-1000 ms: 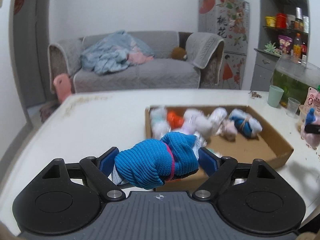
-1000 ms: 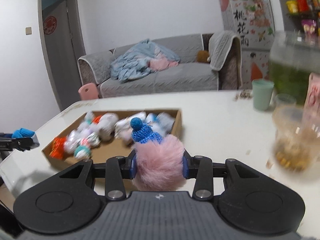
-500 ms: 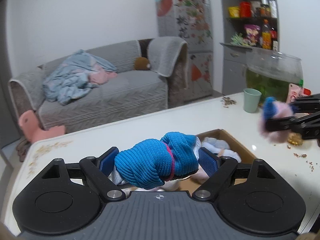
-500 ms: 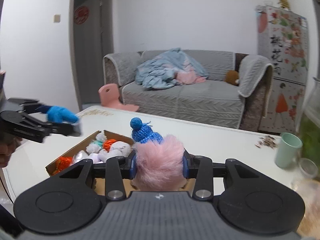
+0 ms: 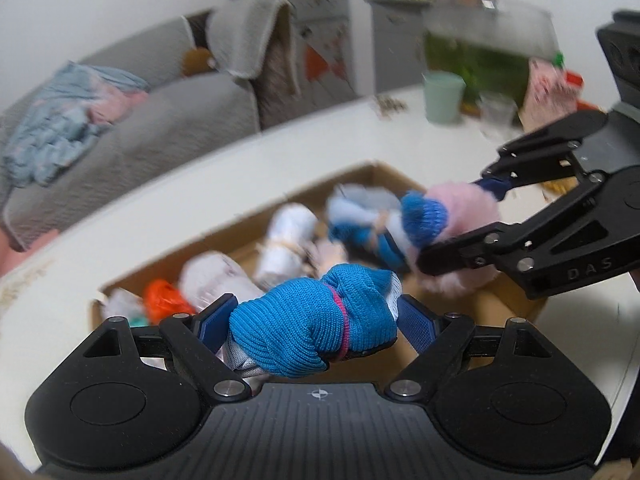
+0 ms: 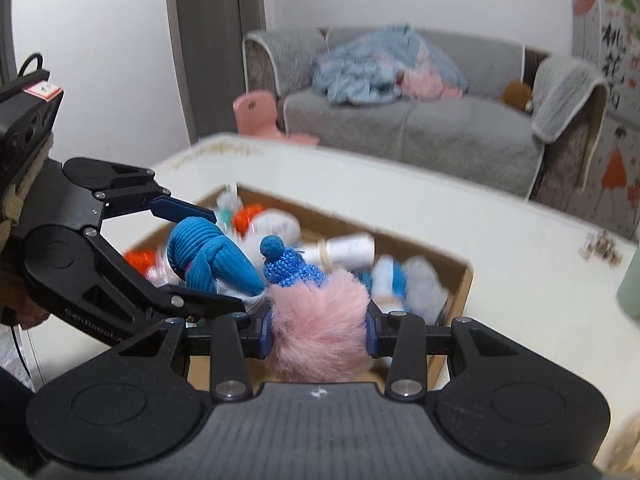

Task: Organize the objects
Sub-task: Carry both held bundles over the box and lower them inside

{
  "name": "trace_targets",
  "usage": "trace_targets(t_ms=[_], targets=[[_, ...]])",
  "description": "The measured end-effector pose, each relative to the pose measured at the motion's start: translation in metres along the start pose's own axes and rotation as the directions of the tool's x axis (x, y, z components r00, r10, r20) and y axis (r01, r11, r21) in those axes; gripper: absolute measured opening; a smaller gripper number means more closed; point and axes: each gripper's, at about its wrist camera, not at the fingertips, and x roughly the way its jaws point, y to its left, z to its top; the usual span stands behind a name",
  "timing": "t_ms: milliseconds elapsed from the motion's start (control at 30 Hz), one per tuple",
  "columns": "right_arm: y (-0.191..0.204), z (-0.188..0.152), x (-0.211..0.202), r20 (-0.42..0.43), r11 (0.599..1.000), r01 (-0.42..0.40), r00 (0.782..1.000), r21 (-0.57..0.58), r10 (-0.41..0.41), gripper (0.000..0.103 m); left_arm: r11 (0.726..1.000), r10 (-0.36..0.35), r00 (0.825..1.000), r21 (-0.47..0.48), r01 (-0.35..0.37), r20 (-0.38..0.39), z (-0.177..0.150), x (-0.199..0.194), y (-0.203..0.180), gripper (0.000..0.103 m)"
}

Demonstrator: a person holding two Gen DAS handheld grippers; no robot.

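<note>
L hand-held gripper [image 5: 314,322]: we grip blue sock roll [image 5: 312,326], above box's 6 o'clock edge.
R hand-held gripper [image 6: 319,332]: we clamp pink pompom [image 6: 320,332], over cardboard box [image 6: 460,280] on counter [image 6: 500,240].

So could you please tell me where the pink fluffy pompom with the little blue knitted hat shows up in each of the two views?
Left wrist view: the pink pompom sits right of centre, clamped in the right gripper that reaches in from the right edge, above the cardboard box.
Right wrist view: the pompom is at bottom centre, between that gripper's own fingers.
Shared landmark: the cardboard box of bundles beneath it.
</note>
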Motion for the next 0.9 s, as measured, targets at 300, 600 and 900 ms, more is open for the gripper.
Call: trace_targets(t_ms=[300, 600, 900], targets=[[-0.009, -0.009, 0.026, -0.107, 1.0, 0.01, 0.994, 0.006, -0.009, 0.038, 0.999, -0.027, 0.997, 0.032, 0.03, -0.073, 0.004, 0.043, -0.006, 0.088], [-0.015, -0.004, 0.044, -0.126, 0.998, 0.048, 0.991, -0.036, -0.052, 0.038, 0.997, 0.041, 0.999, -0.07, -0.043, -0.022, -0.001, 0.048, -0.001, 0.088], [-0.022, -0.001, 0.05, -0.148, 0.998, 0.043, 0.988, -0.039, -0.048, 0.04, 0.976, 0.028, 0.999, -0.215, -0.035, -0.034, -0.004, 0.053, 0.016, 0.094]])
